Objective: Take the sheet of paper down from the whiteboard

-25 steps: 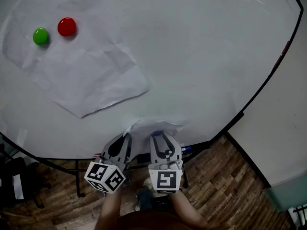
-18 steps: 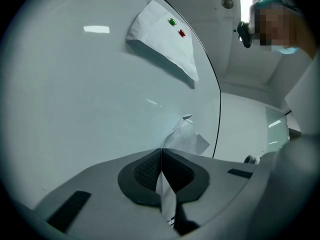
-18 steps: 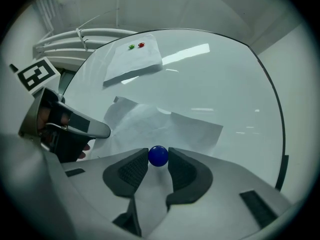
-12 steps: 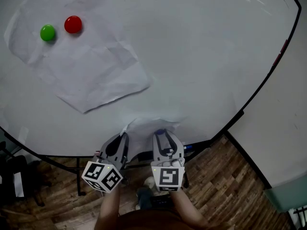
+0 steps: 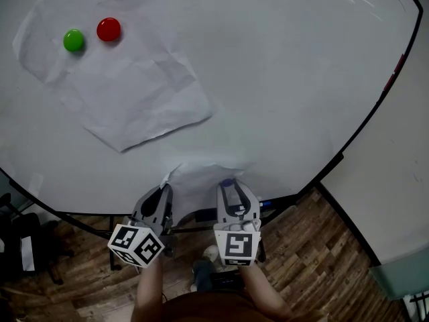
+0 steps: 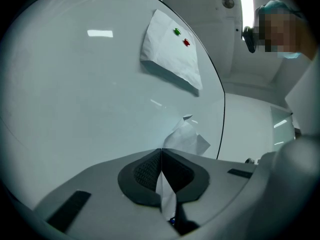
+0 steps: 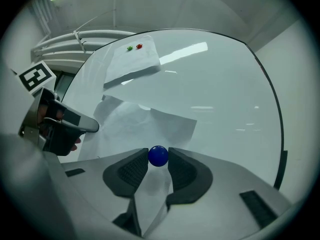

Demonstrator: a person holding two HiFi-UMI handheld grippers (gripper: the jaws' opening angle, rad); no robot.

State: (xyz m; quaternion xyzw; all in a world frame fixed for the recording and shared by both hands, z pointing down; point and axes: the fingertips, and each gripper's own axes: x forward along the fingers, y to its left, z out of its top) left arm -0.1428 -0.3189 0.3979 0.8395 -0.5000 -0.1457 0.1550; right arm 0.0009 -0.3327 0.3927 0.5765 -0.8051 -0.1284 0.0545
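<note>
A crumpled white sheet (image 5: 204, 178) hangs low on the whiteboard (image 5: 288, 79). My left gripper (image 5: 163, 193) is shut on its left edge; in the left gripper view the paper (image 6: 187, 136) runs down between the closed jaws of that gripper (image 6: 161, 156). My right gripper (image 5: 226, 186) grips a blue ball magnet (image 7: 158, 156) at its jaw tips, with the sheet (image 7: 145, 124) spread behind and under it. A second, larger sheet (image 5: 134, 92) is pinned at the upper left by a green magnet (image 5: 74, 40) and a red magnet (image 5: 108, 29).
The whiteboard's black frame (image 5: 365, 123) curves down the right side, next to a pale wall (image 5: 395, 200). Below the board are its stand legs (image 5: 107, 237) and a wooden floor (image 5: 315, 260). A person (image 6: 285, 31) shows at the top right of the left gripper view.
My left gripper has shifted a little to the left, away from the right one, still holding the sheet's edge. The right gripper has stayed put with the blue magnet.
</note>
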